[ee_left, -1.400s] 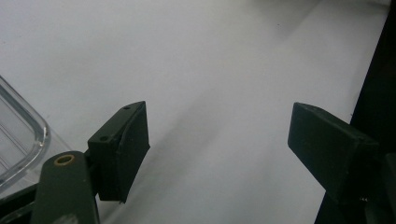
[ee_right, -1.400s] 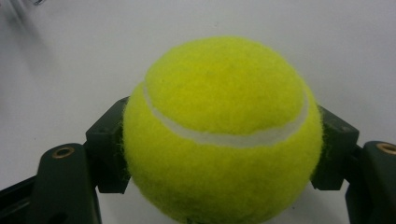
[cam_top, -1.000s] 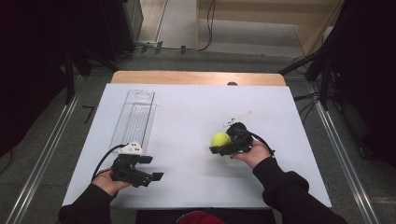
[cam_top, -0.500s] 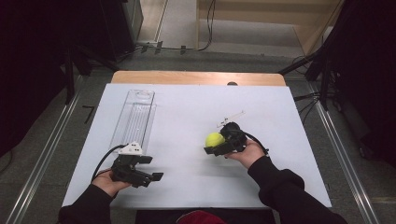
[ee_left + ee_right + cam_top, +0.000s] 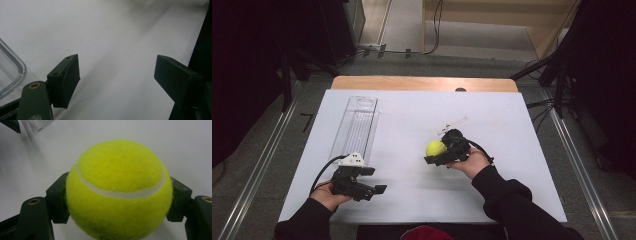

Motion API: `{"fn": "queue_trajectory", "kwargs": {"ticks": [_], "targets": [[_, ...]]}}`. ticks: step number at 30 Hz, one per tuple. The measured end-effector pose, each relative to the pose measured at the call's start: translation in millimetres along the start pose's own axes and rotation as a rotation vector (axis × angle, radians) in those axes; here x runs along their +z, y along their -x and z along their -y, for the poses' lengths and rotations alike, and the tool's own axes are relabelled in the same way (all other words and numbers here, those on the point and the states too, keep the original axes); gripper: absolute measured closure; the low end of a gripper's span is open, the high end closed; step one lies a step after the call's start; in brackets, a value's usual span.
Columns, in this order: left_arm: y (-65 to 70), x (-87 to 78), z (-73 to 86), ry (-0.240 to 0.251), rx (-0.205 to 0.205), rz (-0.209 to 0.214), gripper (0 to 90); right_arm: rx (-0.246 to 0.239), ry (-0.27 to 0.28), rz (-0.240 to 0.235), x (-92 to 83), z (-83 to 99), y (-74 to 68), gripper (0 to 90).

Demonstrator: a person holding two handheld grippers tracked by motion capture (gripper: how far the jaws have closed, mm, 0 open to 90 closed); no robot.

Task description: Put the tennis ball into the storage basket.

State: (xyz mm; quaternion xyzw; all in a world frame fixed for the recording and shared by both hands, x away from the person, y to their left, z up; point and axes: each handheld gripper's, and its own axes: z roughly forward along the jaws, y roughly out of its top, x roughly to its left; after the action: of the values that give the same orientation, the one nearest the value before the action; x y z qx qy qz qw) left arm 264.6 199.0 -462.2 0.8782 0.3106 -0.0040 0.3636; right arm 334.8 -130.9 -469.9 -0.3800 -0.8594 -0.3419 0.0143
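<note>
Carried leftward across white table (image 5: 512, 130): fuzzy yellow tennis ball (image 5: 435, 148), clamped in right gripper (image 5: 438, 153). Probably light, springy; best gripped across middle. Left gripper (image 5: 373, 181) wide, empty.

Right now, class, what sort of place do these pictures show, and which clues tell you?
Probably a lab or recording studio: a white table ringed by dark curtains, floor cables, and a person's handheld left gripper and right gripper working a tennis ball.

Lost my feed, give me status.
Right gripper shut on tennis ball. Left gripper open, empty, by clear tray. Table between unobstructed.
</note>
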Motion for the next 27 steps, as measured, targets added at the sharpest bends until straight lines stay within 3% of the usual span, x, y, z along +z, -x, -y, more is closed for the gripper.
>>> {"fn": "queue_trajectory", "kwargs": {"ticks": [27], "targets": [[0.1, -0.4, -0.1, 0.0, 0.0, 0.0, 21.6, -0.023, 0.013, -0.024, 5.5, -22.8, -14.4, 22.8]]}}
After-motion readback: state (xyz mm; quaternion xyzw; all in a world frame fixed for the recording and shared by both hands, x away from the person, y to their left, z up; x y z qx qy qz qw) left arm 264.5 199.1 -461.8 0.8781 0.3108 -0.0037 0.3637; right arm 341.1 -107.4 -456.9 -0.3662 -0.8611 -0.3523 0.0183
